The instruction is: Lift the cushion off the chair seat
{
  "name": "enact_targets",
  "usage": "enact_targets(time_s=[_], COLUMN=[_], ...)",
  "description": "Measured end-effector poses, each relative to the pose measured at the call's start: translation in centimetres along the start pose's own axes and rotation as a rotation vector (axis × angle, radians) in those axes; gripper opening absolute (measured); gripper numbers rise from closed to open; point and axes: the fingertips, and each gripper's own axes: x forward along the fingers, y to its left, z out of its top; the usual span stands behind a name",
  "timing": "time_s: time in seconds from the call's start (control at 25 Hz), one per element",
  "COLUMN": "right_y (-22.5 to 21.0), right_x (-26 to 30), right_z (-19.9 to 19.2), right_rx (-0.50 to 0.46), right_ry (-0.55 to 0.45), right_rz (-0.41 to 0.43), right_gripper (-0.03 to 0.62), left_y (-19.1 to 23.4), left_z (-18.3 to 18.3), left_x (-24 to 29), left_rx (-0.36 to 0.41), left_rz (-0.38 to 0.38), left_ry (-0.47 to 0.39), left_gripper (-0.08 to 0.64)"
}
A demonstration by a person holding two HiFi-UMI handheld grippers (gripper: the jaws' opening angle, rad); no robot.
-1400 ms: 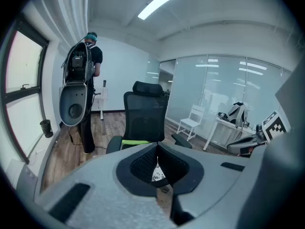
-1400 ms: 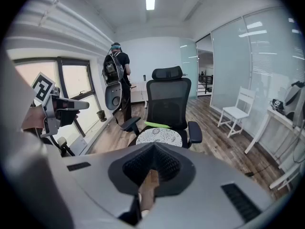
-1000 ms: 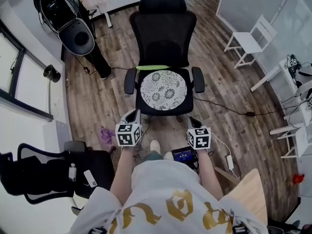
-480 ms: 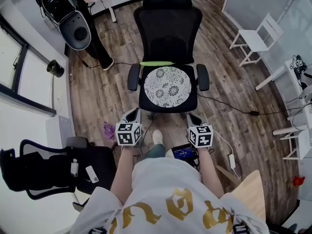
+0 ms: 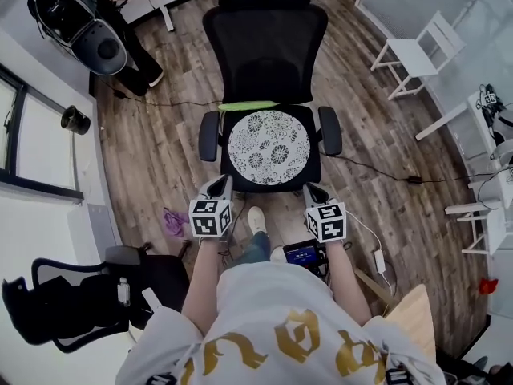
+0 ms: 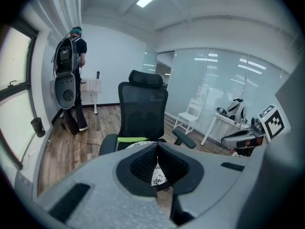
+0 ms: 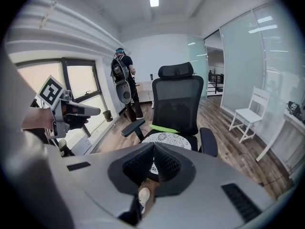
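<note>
A round white cushion (image 5: 268, 147) with a dark flower print lies flat on the seat of a black mesh office chair (image 5: 264, 38). A green strip (image 5: 248, 105) lies at the back of the seat. My left gripper (image 5: 220, 186) hangs just short of the seat's front left corner, shut and empty. My right gripper (image 5: 309, 189) is level with it at the front right corner, also shut with nothing in it. In the left gripper view the cushion (image 6: 136, 145) shows just over the shut jaws (image 6: 157, 150). In the right gripper view the cushion (image 7: 169, 139) lies just beyond the shut jaws (image 7: 153, 148).
The chair's armrests (image 5: 329, 131) flank the seat. A person with a large backpack device (image 5: 96, 42) stands at the back left. A white chair (image 5: 417, 54) is at the right, another black chair (image 5: 64, 303) at the lower left. A cable and power strip (image 5: 378, 263) lie on the wooden floor.
Both grippers have moved forward toward the chair, and the seat's front edge now lies close to their tips. Their jaws stayed shut.
</note>
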Motion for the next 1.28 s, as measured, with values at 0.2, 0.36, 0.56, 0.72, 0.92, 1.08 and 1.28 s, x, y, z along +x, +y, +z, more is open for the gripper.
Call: enact_targets(time_s=[0.2, 0.36, 0.56, 0.72, 0.92, 1.08, 1.28], right_y=[-2.4, -2.9, -3.7, -4.0, -5.1, -5.9, -6.9], right_x=[3.1, 5.6, 7.8, 9.3, 9.7, 9.7, 10.0], right_z=[2.3, 5.2, 7.7, 9.1, 9.6, 10.2, 9.9], right_rx=[0.030, 0.044, 0.061, 0.054, 0.133, 0.165, 0.203], right_ry=[0.019, 0.008, 0.005, 0.004, 0.011, -0.002, 0.022], right_rz=[-0.051, -0.077, -0.104, -0.125, -0.152, -0.167, -0.195], right_gripper=[0.011, 0.011, 0.011, 0.011, 0.011, 0.011, 0.011], left_y=[2.2, 4.8, 6.4, 8.3, 9.9, 10.2, 10.6], left_z=[2.9, 4.6, 6.3, 6.7, 8.1, 9.7, 10.4], left_x=[4.0, 7.1, 10.1, 12.1, 13.1, 14.0, 14.8], left_rx=[0.022, 0.014, 0.014, -0.001, -0.017, 0.005, 0.019], left_rz=[-0.023, -0.035, -0.073, -0.080, -0.082, -0.067, -0.029], left_ry=[0.017, 0.034, 0.039, 0.051, 0.048, 0.045, 0.062], left_gripper=[0.009, 0.009, 0.009, 0.009, 0.009, 0.009, 0.009])
